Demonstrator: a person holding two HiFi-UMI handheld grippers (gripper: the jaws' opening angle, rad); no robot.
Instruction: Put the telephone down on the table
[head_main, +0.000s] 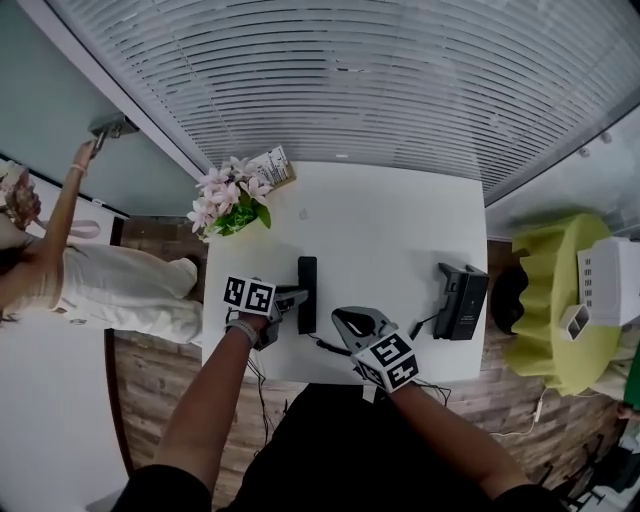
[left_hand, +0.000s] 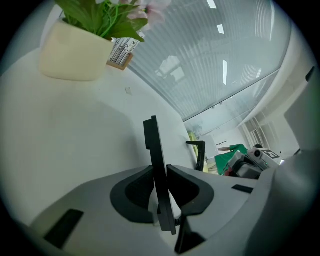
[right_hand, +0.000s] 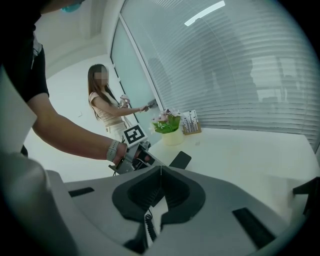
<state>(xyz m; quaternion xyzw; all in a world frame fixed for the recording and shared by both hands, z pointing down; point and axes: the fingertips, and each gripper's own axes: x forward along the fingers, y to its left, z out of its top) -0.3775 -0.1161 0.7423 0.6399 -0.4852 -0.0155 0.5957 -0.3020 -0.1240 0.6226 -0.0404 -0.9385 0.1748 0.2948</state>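
The left hand-held gripper pinches the thin black handset near its lower end, with both grey jaws pressed flat on its two faces. The handset is held on its edge, low over the near part of the white table; whether it touches the table I cannot tell, because the jaws cover its lower end. The right hand-held gripper has its jaws pressed together with nothing between the tips. A black coiled cord shows in the gap behind them, and most of it is hidden under the gripper body. Each gripper carries a cube with black and white square markers.

Further right on the table stands the black telephone base, well apart from the handset and boxy in shape. At the far left corner there is a smooth cream pot with pink flowers and green leaves. Just beside it is a small box with bar-like stripes; its print is too small to read. Behind the table run white horizontal blinds. At the left a person in light clothes reaches toward the glass wall, partly cut off by the frame edge
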